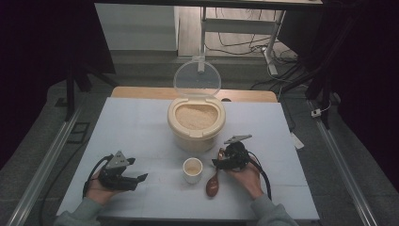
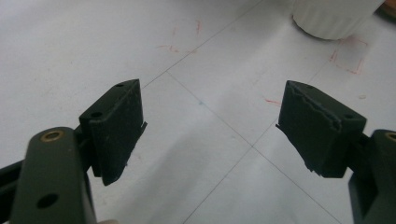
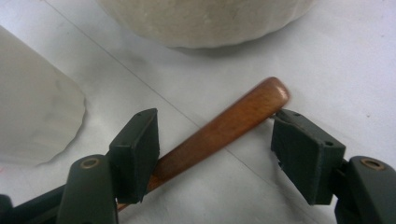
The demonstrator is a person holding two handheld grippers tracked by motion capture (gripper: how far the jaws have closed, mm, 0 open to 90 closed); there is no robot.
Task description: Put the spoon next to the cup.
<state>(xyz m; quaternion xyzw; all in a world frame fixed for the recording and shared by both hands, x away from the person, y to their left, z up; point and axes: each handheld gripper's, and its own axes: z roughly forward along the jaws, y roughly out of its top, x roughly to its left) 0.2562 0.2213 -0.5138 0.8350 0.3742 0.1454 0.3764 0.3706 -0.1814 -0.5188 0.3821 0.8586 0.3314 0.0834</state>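
A brown wooden spoon [image 1: 212, 184] lies on the white table [image 1: 141, 122], bowl toward the front edge and handle [image 3: 224, 130] pointing at the rice container. My right gripper [image 1: 217, 162] stands open low over the table, its jaws on either side of the handle [image 3: 215, 144] without clamping it. A small white cup [image 1: 192, 169] with some rice in it stands just left of the spoon. My left gripper [image 1: 136, 169] rests at the front left, open [image 2: 210, 126], with bare table between its pads.
A cream rice container [image 1: 196, 123] full of rice stands mid-table behind the cup, its clear lid [image 1: 196, 77] raised upright. In the right gripper view its base [image 3: 205, 21] is close ahead and the cup [image 3: 32, 112] at left. The cup's base [image 2: 334, 16] lies beyond the left gripper.
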